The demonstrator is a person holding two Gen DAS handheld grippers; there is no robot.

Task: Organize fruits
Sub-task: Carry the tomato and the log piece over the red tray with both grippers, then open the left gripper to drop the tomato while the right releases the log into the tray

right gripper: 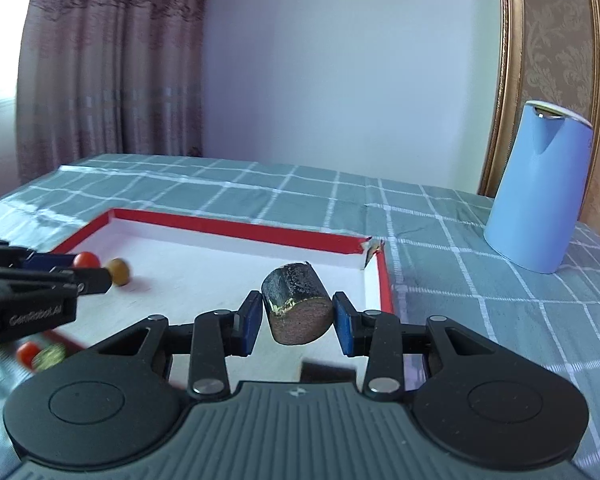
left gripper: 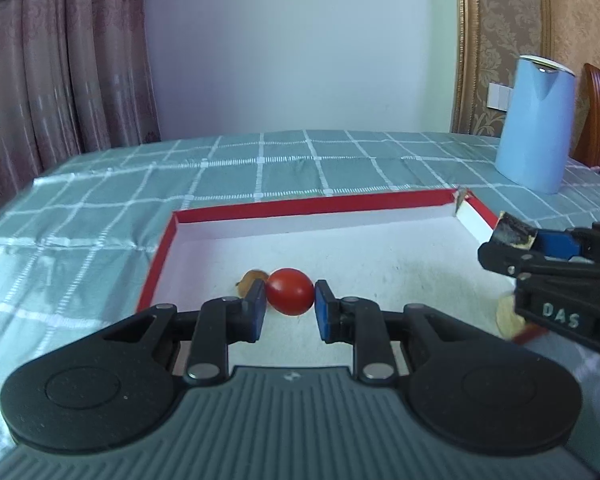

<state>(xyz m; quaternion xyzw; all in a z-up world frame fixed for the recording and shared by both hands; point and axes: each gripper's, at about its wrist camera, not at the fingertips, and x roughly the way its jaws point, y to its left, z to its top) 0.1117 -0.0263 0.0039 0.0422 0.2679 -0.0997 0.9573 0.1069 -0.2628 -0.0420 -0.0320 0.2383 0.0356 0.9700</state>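
Observation:
My left gripper [left gripper: 290,307] is shut on a red cherry tomato [left gripper: 290,291] and holds it low over the white floor of a red-rimmed tray [left gripper: 300,204]. A small brown fruit [left gripper: 250,279] lies in the tray just behind the left finger; it also shows in the right wrist view [right gripper: 119,271]. My right gripper [right gripper: 296,320] is shut on a dark cylindrical fruit chunk [right gripper: 296,306] with a brownish cut face, held over the tray's right part. In the left wrist view the right gripper [left gripper: 512,236] shows at the right with the chunk [left gripper: 514,232].
A pale blue jug [right gripper: 536,192] stands on the checked green tablecloth [left gripper: 100,200] beyond the tray's right corner. Another red tomato [right gripper: 27,353] and a blurred yellowish piece [right gripper: 49,358] lie outside the tray's near left edge. Curtains and a wall are behind.

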